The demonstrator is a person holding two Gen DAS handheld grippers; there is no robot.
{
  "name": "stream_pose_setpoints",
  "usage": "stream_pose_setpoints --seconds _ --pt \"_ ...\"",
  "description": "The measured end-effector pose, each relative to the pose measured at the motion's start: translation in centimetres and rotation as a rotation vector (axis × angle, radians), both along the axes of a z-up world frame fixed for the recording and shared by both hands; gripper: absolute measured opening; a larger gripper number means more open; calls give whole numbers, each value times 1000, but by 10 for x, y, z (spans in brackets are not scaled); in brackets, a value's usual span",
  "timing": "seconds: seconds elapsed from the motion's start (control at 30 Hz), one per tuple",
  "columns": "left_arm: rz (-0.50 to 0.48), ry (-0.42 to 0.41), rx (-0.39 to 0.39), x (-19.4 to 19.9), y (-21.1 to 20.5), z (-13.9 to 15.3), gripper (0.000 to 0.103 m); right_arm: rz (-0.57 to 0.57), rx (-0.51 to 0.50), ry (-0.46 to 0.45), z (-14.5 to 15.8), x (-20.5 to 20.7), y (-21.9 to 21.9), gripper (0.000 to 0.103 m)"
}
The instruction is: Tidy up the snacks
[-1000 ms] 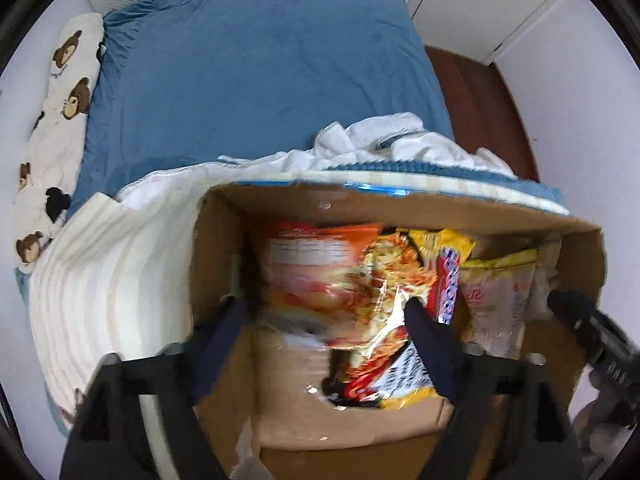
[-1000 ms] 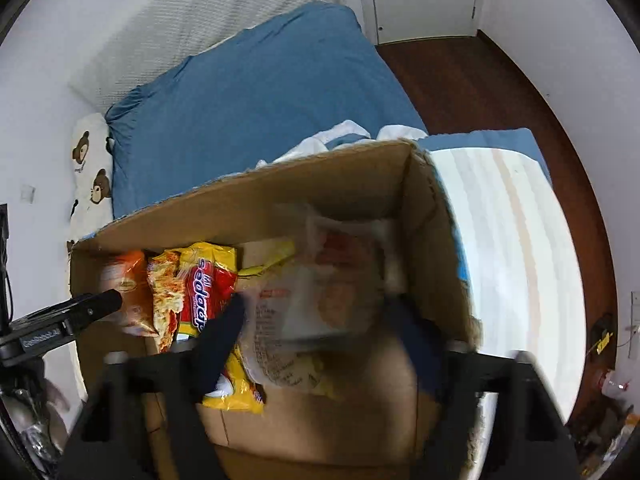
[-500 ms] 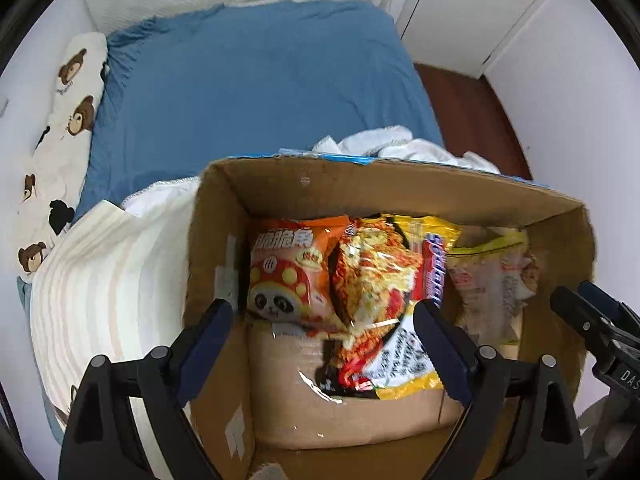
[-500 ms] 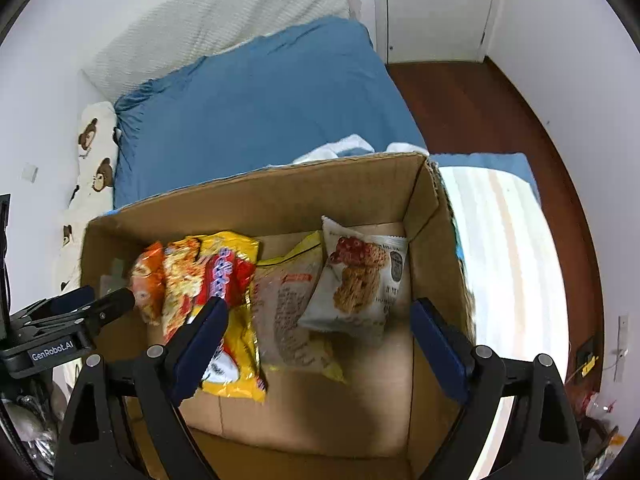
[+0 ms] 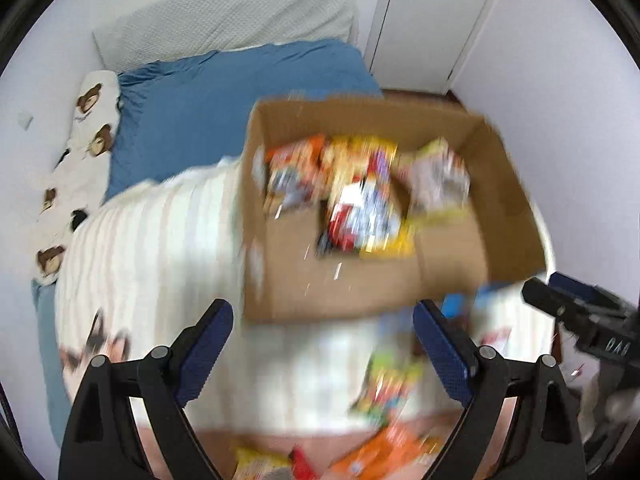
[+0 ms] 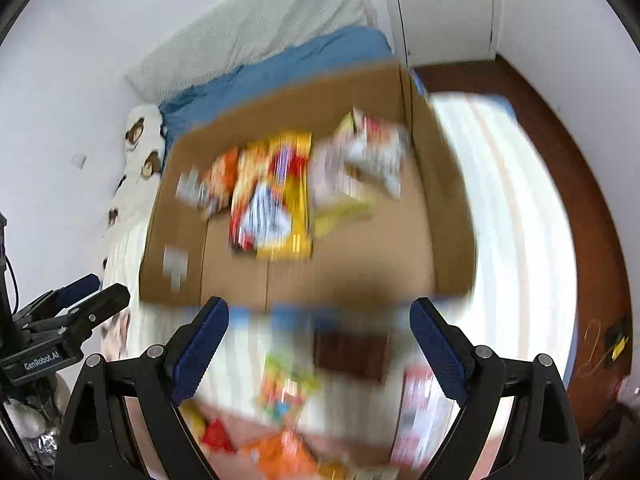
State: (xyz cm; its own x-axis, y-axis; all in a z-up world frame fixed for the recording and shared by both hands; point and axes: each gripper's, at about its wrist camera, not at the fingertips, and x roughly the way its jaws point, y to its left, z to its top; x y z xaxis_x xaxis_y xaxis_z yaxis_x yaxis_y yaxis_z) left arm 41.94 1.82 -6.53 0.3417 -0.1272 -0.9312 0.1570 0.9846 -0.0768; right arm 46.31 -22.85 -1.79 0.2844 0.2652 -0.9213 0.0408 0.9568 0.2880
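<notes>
Both pictures are smeared with motion, so fine detail is lost. Nearest, the left gripper point(image 5: 322, 328) hangs with its blue-padded jaws spread wide and nothing between them, and the right gripper point(image 6: 318, 326) is the same: jaws wide, empty. Under them, on the cream striped blanket point(image 5: 152, 248), lie loose snack packets point(image 5: 390, 384), bright yellow, green and orange, too blurred to read; from the right wrist view a dark brown packet point(image 6: 352, 354) lies among them, just this side of the box. In the left view the right tool shows as a black shape at the right edge, and in the right view the left tool shows at the left edge. Beyond the loose packets stands the open cardboard box point(image 5: 512, 200) on the blanket, and along its far wall lie the packed snacks: an orange bag point(image 5: 294, 168) on the left, a yellow and red noodle pack point(image 5: 362, 208) in the middle, a pale bag point(image 5: 436, 178) on the right, side by side and touching. Behind the box stretches the blue sheet point(image 5: 208, 112), with a bear-print pillow point(image 5: 80, 152) along its left side, then a white pillow point(image 5: 224, 20) against the wall and a white door point(image 5: 428, 20) in the corner.
</notes>
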Motion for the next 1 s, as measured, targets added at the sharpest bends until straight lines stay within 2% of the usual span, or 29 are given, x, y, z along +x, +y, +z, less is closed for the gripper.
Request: stream_pose_setpoints --seconds 0.07,0.17,0.27,0.3,0.4,0.53,0.63,0.67,0.77,0.87,0.9,1.0 --pt "9 39 29 -31 10 -15 92 -1 42 47 -12 -30 5 94" --pt "51 126 78 -80 34 -53 92 -15 148 175 -47 -87 18 94" --pt "107 240 76 -112 57 -94 92 -31 225 307 -84 -121 36 94" --pt "126 261 78 -121 63 -104 92 -49 267 374 -103 -135 44 94" --pt "182 295 80 -144 80 -126 92 -101 329 492 -140 -157 61 94" --pt "229 312 68 -158 95 -142 92 -207 330 543 -172 -159 76 92" --pt "245 310 69 -161 101 -150 92 -271 279 549 -192 -148 88 83" --pt "245 310 68 -161 102 -152 92 -274 252 552 -197 -145 92 74" --pt "235 322 62 -160 107 -161 92 -178 117 541 -206 -136 113 66" --pt "212 336 50 -157 107 -170 92 83 -29 477 -199 -132 145 61" --pt "202 340 46 -156 105 -173 92 202 -84 453 -195 -134 158 61" --pt "144 365 60 -152 96 -186 92 350 -162 414 -189 -139 170 62"
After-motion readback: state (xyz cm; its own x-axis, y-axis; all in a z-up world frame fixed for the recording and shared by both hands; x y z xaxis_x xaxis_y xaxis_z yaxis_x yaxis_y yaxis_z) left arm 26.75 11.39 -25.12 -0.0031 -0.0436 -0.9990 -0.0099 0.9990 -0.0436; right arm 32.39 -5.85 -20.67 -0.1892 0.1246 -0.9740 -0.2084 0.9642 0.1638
